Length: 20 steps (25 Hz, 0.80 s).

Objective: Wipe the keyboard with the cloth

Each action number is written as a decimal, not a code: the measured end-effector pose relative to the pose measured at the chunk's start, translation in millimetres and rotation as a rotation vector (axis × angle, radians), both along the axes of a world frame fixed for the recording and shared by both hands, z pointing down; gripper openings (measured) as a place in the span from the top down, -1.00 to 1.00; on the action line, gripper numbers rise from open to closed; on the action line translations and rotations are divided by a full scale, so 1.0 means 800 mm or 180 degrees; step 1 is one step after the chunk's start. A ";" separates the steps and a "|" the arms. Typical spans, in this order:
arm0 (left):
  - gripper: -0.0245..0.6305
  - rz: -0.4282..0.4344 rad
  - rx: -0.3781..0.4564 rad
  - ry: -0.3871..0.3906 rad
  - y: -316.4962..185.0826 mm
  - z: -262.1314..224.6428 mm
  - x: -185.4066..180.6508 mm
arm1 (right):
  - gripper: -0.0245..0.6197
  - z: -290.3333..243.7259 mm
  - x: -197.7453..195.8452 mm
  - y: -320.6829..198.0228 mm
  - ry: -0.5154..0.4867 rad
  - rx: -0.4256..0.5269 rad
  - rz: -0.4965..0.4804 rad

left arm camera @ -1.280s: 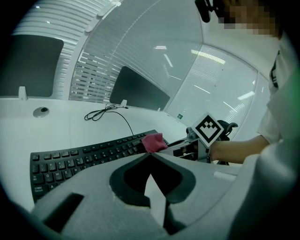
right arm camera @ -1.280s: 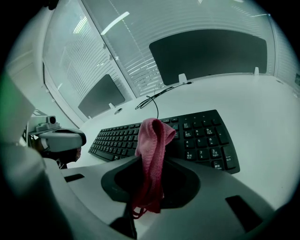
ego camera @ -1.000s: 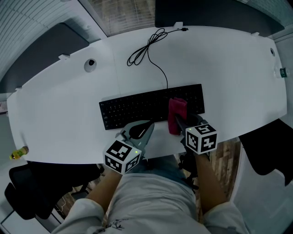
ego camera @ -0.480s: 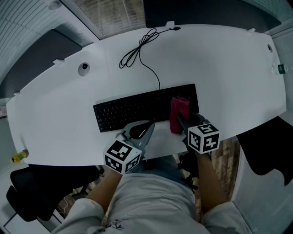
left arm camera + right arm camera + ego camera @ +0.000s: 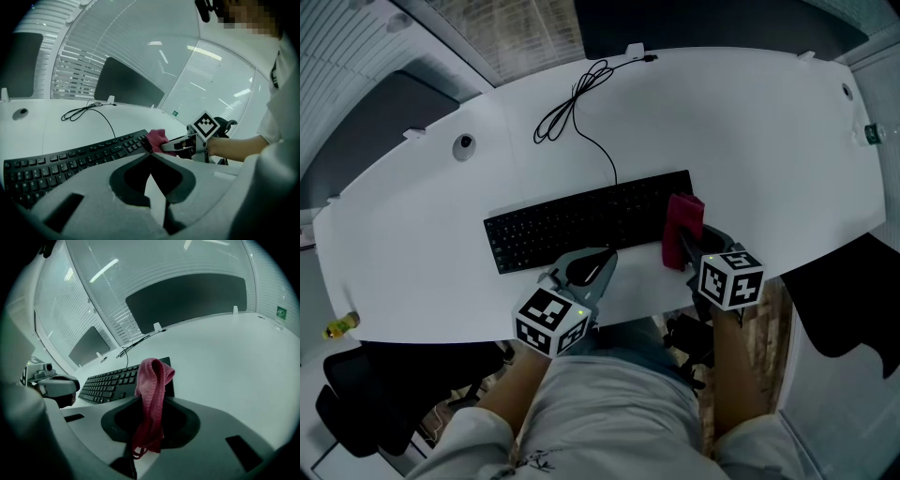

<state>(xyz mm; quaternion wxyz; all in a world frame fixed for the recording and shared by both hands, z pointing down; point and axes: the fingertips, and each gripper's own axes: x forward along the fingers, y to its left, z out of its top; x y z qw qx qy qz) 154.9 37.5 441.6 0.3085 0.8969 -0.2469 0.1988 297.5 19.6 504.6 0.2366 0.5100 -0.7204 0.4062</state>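
A black keyboard lies across the white desk, close to its near edge. My right gripper is shut on a dark red cloth, which hangs over the keyboard's right end. In the right gripper view the cloth droops between the shut jaws of the gripper, with the keyboard just beyond. My left gripper sits shut and empty at the keyboard's front edge, left of the cloth. In its own view the left gripper points past the keyboard toward the cloth.
The keyboard's black cable coils toward the desk's far edge. A round grommet sits at the far left. A black chair stands below the desk's left edge. A small yellow object lies at the left.
My right gripper has carried the cloth rightward along the keyboard, from partway in to its right end. The left gripper has stayed in place.
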 end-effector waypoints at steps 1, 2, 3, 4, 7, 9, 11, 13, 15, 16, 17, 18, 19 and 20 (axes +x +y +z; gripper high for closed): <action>0.89 0.0009 0.0001 0.0002 0.001 0.000 0.002 | 0.67 0.000 0.007 0.000 0.0009 0.0005 0.0038; 0.89 0.0016 0.0002 0.0003 0.002 0.000 0.003 | 0.67 0.000 0.014 0.000 0.0019 0.0008 0.0074; 0.89 0.0021 0.0003 0.0002 0.002 -0.001 0.004 | 0.67 -0.001 0.020 0.001 0.0030 0.0012 0.0108; 0.89 0.0024 0.0004 -0.0001 0.002 -0.001 0.005 | 0.67 -0.001 0.026 0.001 0.0042 0.0014 0.0142; 0.89 0.0029 0.0010 -0.0004 0.002 -0.002 0.007 | 0.67 -0.002 0.041 0.003 0.0076 0.0013 0.0239; 0.89 0.0034 0.0013 -0.0005 0.003 -0.002 0.007 | 0.67 -0.001 0.047 0.005 0.0100 0.0008 0.0282; 0.89 0.0036 0.0020 -0.0007 0.003 -0.002 0.006 | 0.67 0.000 0.050 0.006 0.0119 0.0005 0.0307; 0.89 0.0035 0.0028 -0.0009 0.003 -0.003 0.005 | 0.67 0.000 0.054 0.007 0.0133 0.0004 0.0332; 0.89 0.0037 0.0034 -0.0015 0.003 -0.003 0.004 | 0.67 0.001 0.058 0.009 0.0155 0.0003 0.0362; 0.89 0.0038 0.0035 -0.0019 0.003 -0.004 0.004 | 0.67 0.001 0.061 0.010 0.0171 0.0002 0.0380; 0.89 0.0039 0.0033 -0.0022 0.003 -0.004 0.003 | 0.67 0.001 0.064 0.010 0.0188 0.0000 0.0399; 0.89 0.0040 0.0031 -0.0024 0.004 -0.004 0.002 | 0.67 0.001 0.066 0.011 0.0204 -0.0003 0.0419; 0.89 0.0042 0.0031 -0.0024 0.004 -0.004 0.002 | 0.67 0.001 0.069 0.012 0.0218 -0.0006 0.0437; 0.89 0.0047 0.0033 -0.0023 0.004 -0.005 0.002 | 0.67 0.001 0.071 0.013 0.0229 -0.0008 0.0453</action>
